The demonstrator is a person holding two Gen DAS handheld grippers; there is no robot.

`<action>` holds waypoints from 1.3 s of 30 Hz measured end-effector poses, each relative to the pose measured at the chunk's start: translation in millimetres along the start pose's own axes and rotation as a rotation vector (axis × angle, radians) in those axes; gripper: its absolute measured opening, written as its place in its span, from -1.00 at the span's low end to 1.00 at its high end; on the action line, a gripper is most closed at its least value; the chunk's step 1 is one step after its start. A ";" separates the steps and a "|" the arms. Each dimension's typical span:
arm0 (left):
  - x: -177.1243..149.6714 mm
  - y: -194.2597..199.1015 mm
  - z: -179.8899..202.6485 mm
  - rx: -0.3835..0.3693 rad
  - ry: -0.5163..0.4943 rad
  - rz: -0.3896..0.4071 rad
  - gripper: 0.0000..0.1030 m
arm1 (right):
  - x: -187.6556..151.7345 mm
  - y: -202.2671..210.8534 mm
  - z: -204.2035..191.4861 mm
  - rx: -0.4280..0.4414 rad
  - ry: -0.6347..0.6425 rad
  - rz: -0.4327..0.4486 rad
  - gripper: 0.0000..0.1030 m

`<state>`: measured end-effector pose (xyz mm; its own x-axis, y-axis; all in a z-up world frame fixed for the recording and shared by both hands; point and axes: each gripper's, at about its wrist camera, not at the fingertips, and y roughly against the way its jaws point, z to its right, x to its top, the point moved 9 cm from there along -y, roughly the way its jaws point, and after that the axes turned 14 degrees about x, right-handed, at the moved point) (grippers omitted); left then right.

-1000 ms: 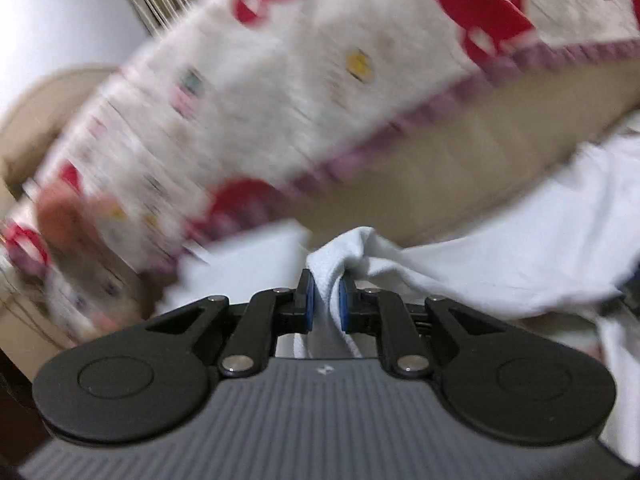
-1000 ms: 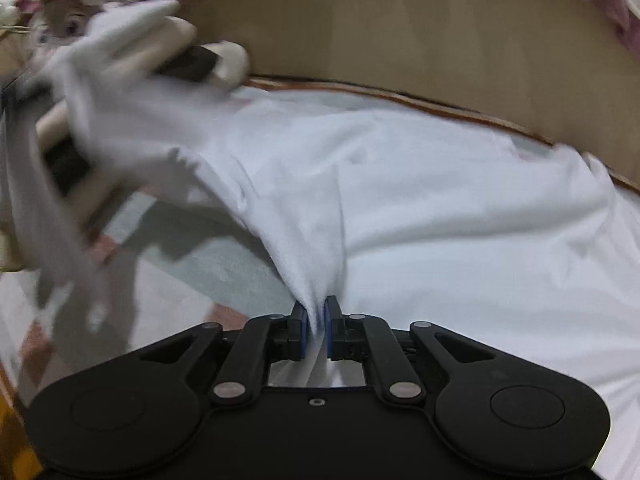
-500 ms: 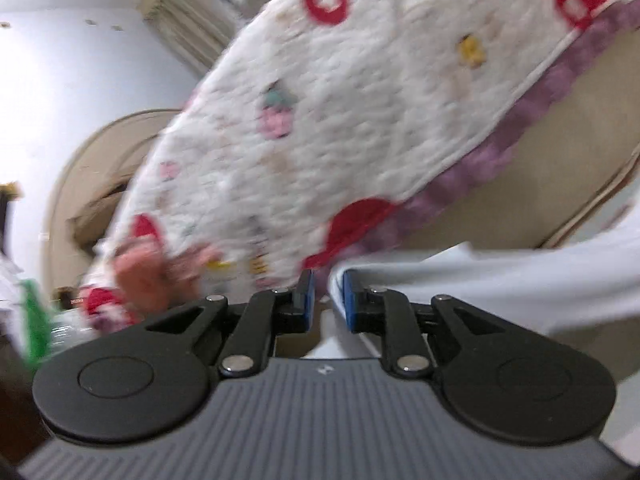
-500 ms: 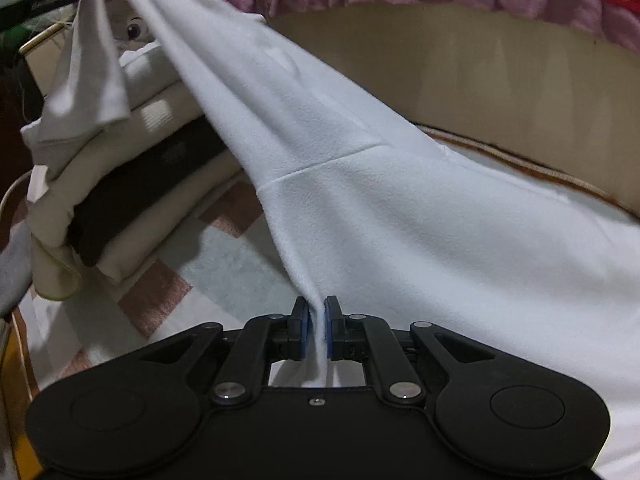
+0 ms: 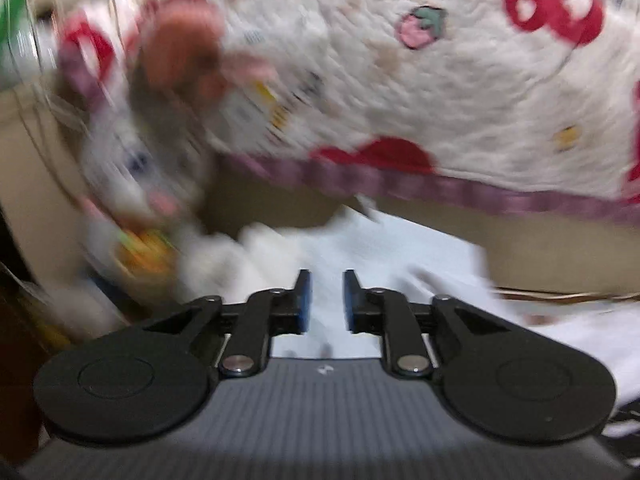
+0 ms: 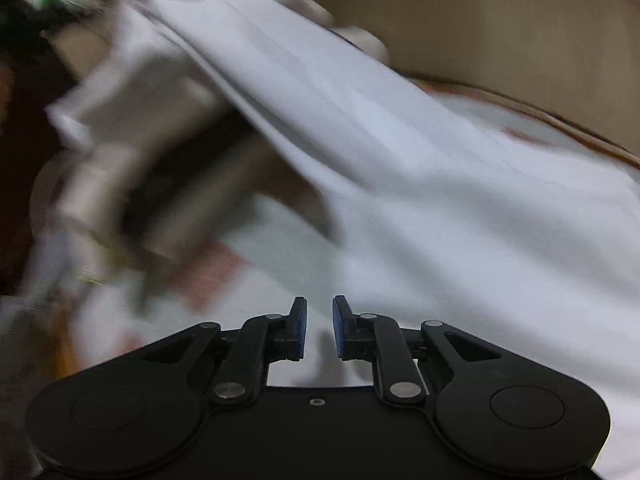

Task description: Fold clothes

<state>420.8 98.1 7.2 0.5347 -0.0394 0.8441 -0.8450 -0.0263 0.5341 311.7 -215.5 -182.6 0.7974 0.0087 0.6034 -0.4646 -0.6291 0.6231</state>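
So both sets of tongs are parted right now with nothing pinched between the blue pads: left tongs [image 5: 323, 298] and right tongs [image 6: 319, 328] each show a clear gap, and cloth only shows behind that gap, not clamped in it. Everything's pretty motion-blurred, so take the fine detail loosely.

The white garment [image 6: 420, 184] lies on the bed [image 6: 224, 268], dead ahead of the right tongs and spreading off toward the bed's right side. Its long axis runs diagonally, from just past the right tongs up and away to the far left, where a straight folded-looking edge reaches the stack of folded clothes [image 6: 132, 160]. In the left wrist view the same white cloth [image 5: 400, 248] sits just beyond the tongs, under the hanging strawberry quilt [image 5: 420, 92].

My read: the right tongs are nearer the bulk of the cloth, the left nearer that far-left end. Can't tell if this fold is finished or mid-way
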 end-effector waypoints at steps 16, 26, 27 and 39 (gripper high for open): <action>-107.3 64.3 127.6 0.081 -0.429 0.218 0.13 | 48.0 -50.7 -31.0 -0.309 0.543 -0.008 -0.21; -85.2 39.4 133.0 0.419 -0.674 0.356 -0.92 | 60.2 -33.6 -19.2 -0.445 0.591 0.029 -0.96; -72.2 45.9 121.7 0.435 -0.630 0.376 -0.92 | 62.7 -27.4 -17.6 -0.427 0.555 0.048 -0.96; 41.6 31.8 -28.8 0.364 -0.074 0.447 -0.93 | 63.7 16.0 -25.1 -0.198 0.247 0.154 -0.93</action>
<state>416.2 124.4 60.7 0.1354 -0.1952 0.9714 -0.9409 -0.3325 0.0643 345.5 -205.5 -121.6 0.6065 0.1284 0.7847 -0.6568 -0.4753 0.5854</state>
